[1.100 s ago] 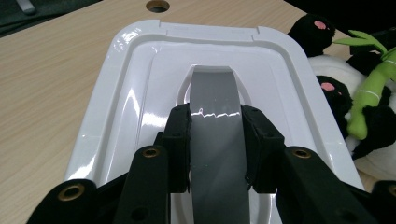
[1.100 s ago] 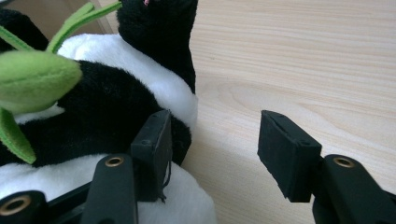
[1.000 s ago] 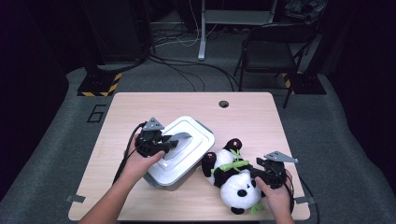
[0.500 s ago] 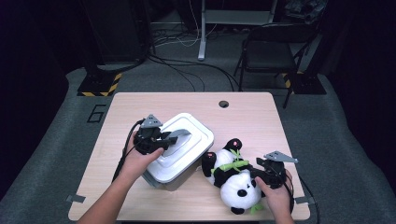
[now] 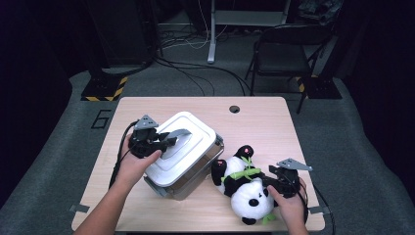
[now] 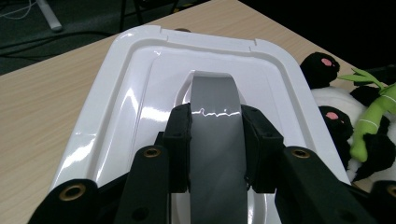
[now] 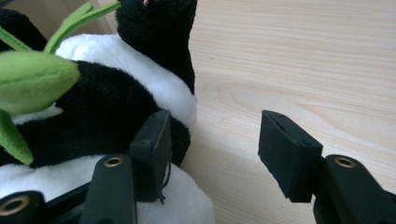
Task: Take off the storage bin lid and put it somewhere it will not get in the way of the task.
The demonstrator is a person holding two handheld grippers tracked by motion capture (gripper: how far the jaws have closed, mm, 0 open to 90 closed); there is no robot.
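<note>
Dark room, wooden table [image 5: 274, 122]: left gripper [image 5: 169, 140] jaws clamped on the grey handle [image 6: 215, 135] of the white lid [image 5: 169, 161] at left-centre, lid-lifting step underway, next likely raise clear; right gripper [image 7: 212, 154] jaws apart beside plush panda [image 5: 244, 188].

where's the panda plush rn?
High view: panda plush lies near the table's front right, between the white-lidded box and the right gripper.

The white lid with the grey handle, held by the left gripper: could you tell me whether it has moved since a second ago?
Yes. The white lid has tilted up, its far edge nearer the table's cable hole.
</note>
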